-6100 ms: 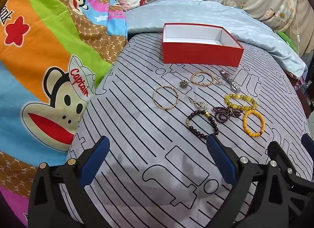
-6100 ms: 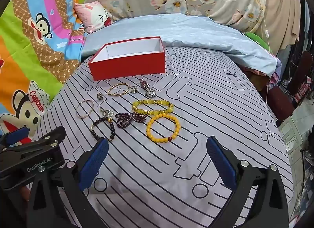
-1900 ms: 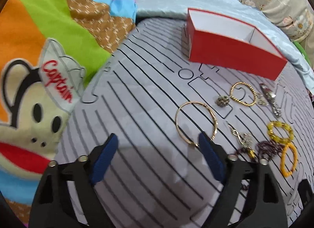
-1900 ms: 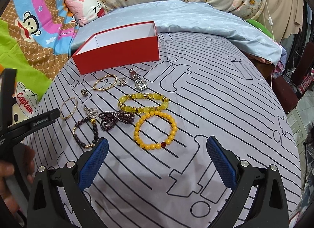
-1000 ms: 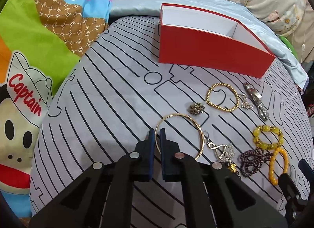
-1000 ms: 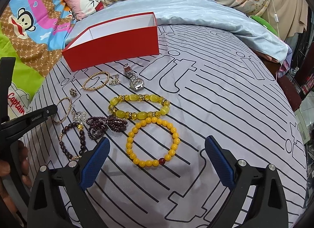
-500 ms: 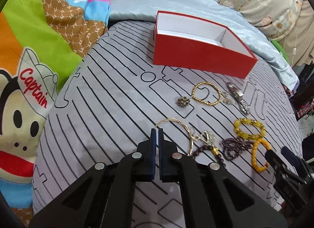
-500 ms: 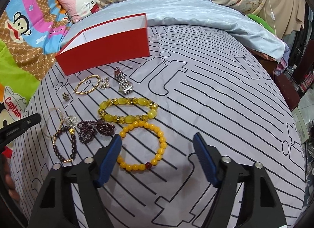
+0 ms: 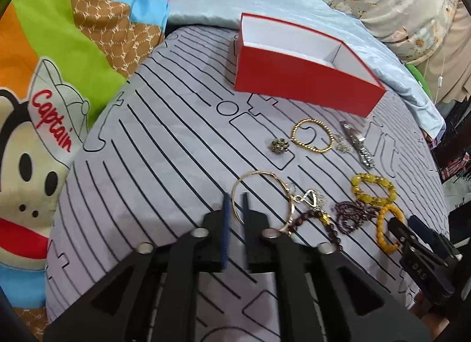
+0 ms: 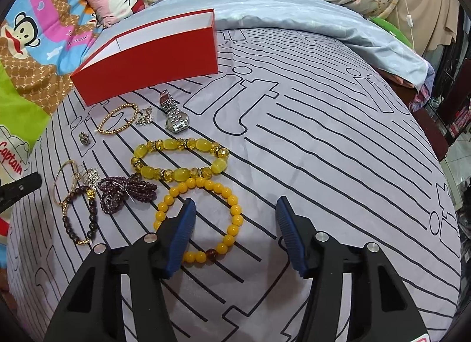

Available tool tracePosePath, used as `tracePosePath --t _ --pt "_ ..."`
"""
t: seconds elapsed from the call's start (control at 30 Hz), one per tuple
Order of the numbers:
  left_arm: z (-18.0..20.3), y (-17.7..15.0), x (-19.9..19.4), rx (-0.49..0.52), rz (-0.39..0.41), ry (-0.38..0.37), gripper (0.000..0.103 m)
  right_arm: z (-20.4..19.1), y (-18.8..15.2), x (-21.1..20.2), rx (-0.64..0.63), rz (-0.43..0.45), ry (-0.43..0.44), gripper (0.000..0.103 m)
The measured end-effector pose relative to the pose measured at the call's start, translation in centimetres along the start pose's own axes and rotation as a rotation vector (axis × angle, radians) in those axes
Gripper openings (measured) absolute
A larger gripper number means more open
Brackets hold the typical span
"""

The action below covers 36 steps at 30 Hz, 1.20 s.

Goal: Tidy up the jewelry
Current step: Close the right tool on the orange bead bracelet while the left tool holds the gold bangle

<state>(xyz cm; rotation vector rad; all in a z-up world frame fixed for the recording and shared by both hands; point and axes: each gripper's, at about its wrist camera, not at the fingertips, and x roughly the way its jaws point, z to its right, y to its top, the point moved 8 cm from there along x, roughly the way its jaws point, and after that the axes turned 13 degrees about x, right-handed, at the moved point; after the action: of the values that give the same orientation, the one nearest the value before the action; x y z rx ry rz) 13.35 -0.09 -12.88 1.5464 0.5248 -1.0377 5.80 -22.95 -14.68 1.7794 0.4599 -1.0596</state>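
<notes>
A thin gold bangle (image 9: 259,172) lies on the striped grey bedspread, its near rim in the narrow gap of my left gripper (image 9: 235,215). Those jaws are opening and the pads stand just off the wire. My right gripper (image 10: 235,200) hovers over the orange bead bracelet (image 10: 237,219). Its jaws are closing, with the bracelet's right side between them and no pad touching the beads. The open red box (image 9: 303,83) with a white inside stands at the back.
A chunky yellow bracelet (image 10: 179,174), purple beads (image 10: 126,190), a dark bead bracelet (image 10: 93,218), a gold bead bracelet (image 10: 117,119), a steel watch (image 10: 175,118) and small silver charms lie between the grippers and the box. A cartoon blanket borders the left.
My left jaws, pinched on the bangle's rim a moment ago, have parted slightly. My right jaws have narrowed from wide open and now straddle the orange bracelet's right side.
</notes>
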Motion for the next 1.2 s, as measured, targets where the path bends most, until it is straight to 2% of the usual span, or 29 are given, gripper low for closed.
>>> tracePosePath --t 0.07,0.13,0.27,0.33,0.37,0.4,0.43,0.5,0.57,0.73,0.97,1.2 --pt "0.2 0.0 0.7 0.006 -0.004 0.000 0.035 0.0 0.0 0.0 -0.002 0.000 -0.002 0.056" --pt "0.6 0.0 1.5 0.023 -0.008 -0.001 0.035 0.0 0.1 0.0 -0.006 0.001 -0.005 0.056" --pt "0.8 0.2 2.3 0.050 0.001 0.045 0.034 0.1 0.1 0.0 -0.009 0.000 -0.005 0.056" --pt "0.9 0.3 2.3 0.054 0.005 0.044 0.020 0.0 0.1 0.0 -0.011 0.002 -0.005 0.056" --pt "1.0 0.3 2.3 0.057 0.006 0.044 0.007 0.0 0.1 0.0 -0.012 0.003 -0.005 0.056" --pt "1.1 0.3 2.4 0.060 0.008 0.038 0.001 0.0 0.1 0.1 -0.011 0.003 -0.005 0.056" --pt "1.1 0.3 2.4 0.061 0.010 0.035 0.001 0.0 0.1 0.1 -0.013 0.005 -0.006 0.056" --pt "1.2 0.2 2.4 0.066 0.011 0.024 0.001 -0.1 0.2 0.0 -0.019 0.011 -0.008 0.050" --pt "1.3 0.2 2.2 0.068 0.012 0.015 0.001 0.0 0.2 0.0 -0.020 0.015 -0.007 0.035" --pt "1.5 0.1 1.5 0.042 0.011 -0.031 0.001 0.1 0.3 0.0 -0.016 0.008 0.008 0.009" --pt "2.0 0.2 -0.4 0.035 0.034 -0.061 0.001 0.1 0.1 -0.3 -0.012 0.000 0.027 0.006" --pt "2.5 0.8 -2.6 0.036 0.057 -0.087 0.001 -0.2 1.1 -2.8 -0.001 0.041 0.069 0.006"
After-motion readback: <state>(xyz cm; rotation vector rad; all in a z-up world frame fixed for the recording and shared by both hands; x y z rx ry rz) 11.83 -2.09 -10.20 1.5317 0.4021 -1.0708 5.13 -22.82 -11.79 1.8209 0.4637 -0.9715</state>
